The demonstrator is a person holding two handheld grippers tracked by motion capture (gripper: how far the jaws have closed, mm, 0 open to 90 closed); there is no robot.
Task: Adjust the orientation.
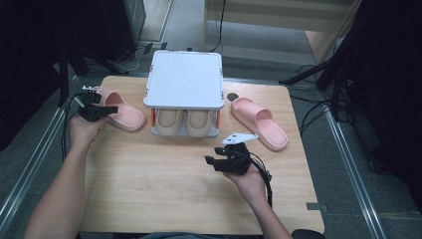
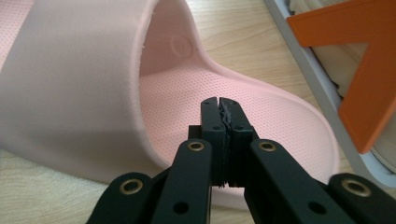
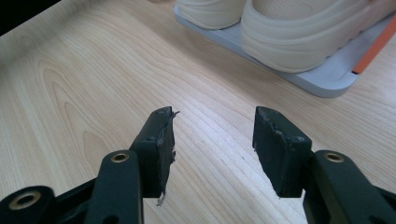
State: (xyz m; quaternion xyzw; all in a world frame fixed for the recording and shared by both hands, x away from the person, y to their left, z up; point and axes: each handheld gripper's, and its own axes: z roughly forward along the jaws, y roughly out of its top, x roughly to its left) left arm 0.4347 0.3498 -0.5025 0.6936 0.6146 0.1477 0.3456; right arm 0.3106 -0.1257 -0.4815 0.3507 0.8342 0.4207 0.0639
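The left tool [image 1: 99, 110] is hovering by the tabletop's left edge with jaws pressed together, while the right tool [image 1: 225, 160] is resting mid-tabletop, jaws spread.

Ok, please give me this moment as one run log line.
left gripper: shut at heel of left pink slipper, grip unclear | right gripper: open, empty, above table

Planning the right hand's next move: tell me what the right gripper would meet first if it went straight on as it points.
Probably the bare table, then the beige slippers on the rack's lower shelf; depth is uncertain.
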